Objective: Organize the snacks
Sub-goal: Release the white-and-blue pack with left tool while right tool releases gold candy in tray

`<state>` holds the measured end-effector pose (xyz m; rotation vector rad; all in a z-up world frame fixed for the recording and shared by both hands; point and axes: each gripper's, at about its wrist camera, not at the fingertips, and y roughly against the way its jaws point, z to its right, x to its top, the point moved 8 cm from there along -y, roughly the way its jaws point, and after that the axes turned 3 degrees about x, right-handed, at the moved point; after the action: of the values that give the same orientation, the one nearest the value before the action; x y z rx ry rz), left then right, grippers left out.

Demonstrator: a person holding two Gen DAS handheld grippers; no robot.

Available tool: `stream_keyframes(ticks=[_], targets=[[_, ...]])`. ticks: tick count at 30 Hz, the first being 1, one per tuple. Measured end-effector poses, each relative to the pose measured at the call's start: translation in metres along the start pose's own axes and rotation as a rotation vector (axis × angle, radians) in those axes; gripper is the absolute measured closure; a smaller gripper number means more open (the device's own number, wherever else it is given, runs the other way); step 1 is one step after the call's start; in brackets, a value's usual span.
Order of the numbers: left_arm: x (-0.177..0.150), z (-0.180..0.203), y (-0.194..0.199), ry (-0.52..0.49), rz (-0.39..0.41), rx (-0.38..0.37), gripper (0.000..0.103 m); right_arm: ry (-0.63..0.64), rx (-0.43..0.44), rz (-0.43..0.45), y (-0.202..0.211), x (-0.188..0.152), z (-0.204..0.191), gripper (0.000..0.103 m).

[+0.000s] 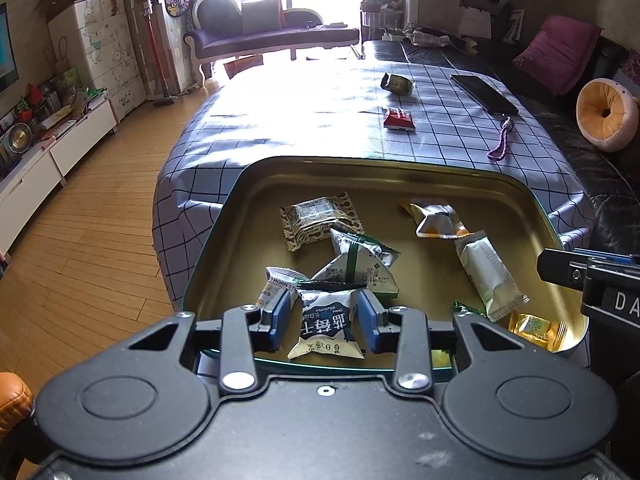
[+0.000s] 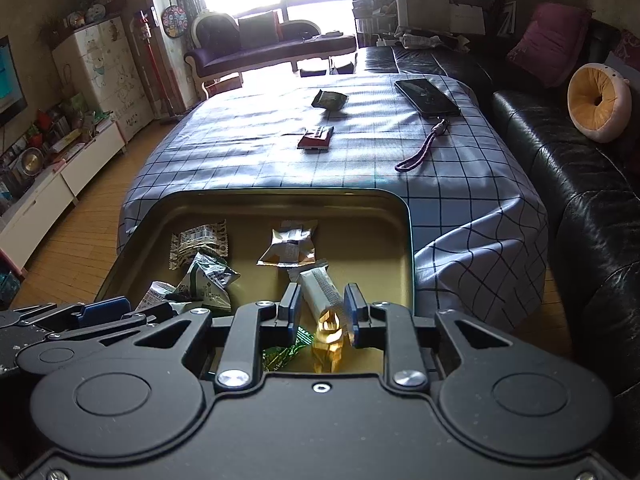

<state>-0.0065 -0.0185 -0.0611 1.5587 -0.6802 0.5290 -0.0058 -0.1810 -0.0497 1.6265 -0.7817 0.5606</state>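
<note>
While the left gripper [image 1: 325, 318] has its jaws clamped on a crinkly white-and-navy packet [image 1: 327, 326] printed with Chinese characters, held over the gold metal tin [image 1: 224, 264], the right gripper's [image 2: 320, 305] jaws stand parted around a blurred gold wrapper [image 2: 329, 334], untouched, long axis pointing away.

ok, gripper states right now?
Left gripper: closed on the blue-and-white snack packet.
Right gripper: open, gold snack packet between its fingers, not pinched.
</note>
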Motion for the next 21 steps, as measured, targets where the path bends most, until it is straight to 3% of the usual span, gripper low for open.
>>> stream_keyframes(ticks=[21], targets=[[-0.0055,0.0079,-0.0004,-0.040,-0.033,-0.024,0.065,-0.004,0.001,-0.034,-0.0023,-0.0031,-0.0014,0.070]])
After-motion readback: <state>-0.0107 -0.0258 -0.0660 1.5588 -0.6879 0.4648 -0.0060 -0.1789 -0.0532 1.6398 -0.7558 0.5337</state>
